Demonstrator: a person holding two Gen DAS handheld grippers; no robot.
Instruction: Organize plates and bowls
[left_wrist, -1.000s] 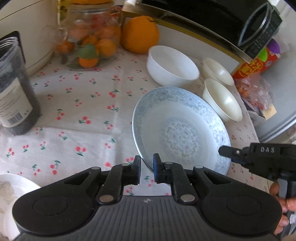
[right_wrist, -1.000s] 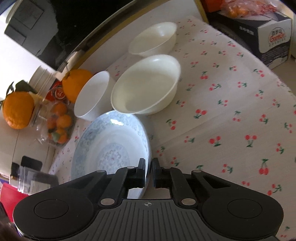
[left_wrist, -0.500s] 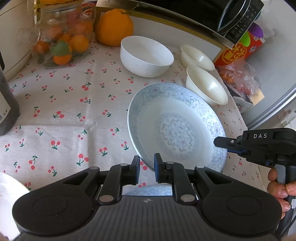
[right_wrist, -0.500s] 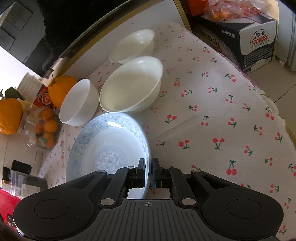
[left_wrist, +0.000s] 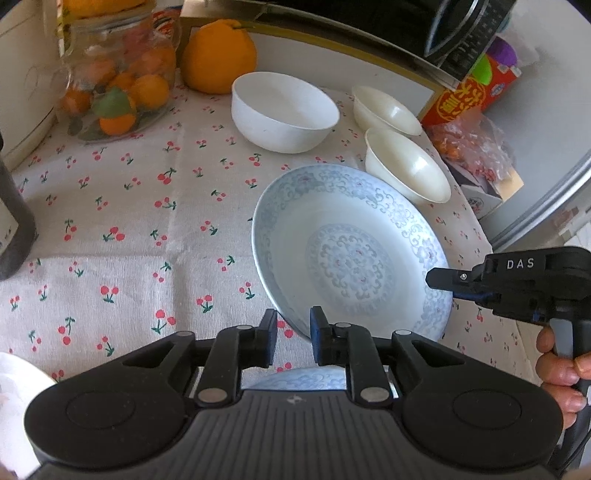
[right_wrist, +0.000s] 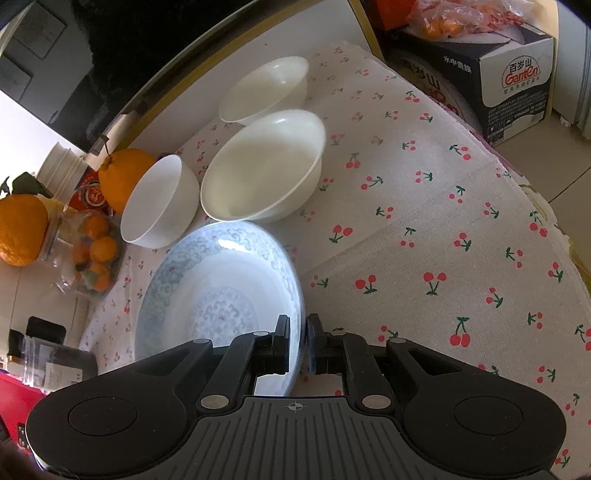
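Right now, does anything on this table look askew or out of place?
Yes: the blue-patterned plate sits tilted, its right rim pinched in the right claw and lifted off the tablecloth. The three bowls stand upright and unstacked. Nothing looks spilled or broken.

Cut off at the left edge of the left wrist view: a dark cylindrical container with a white label (left_wrist: 13, 218), only its right side showing. Cropped at the lower left corner: a white plate rim (left_wrist: 18, 402), contents blurred beyond telling. Half hidden behind the left gripper's black body: a second blue-patterned plate (left_wrist: 303, 380), just a sliver of rim visible. Blocked by the right gripper's fingers in the right wrist view: the near rim of the blue-and-white patterned plate (right_wrist: 221, 295). Too small to read: print on the red carton (left_wrist: 465, 99). Truncated at the top: the black appliance with a control panel (left_wrist: 424, 26).
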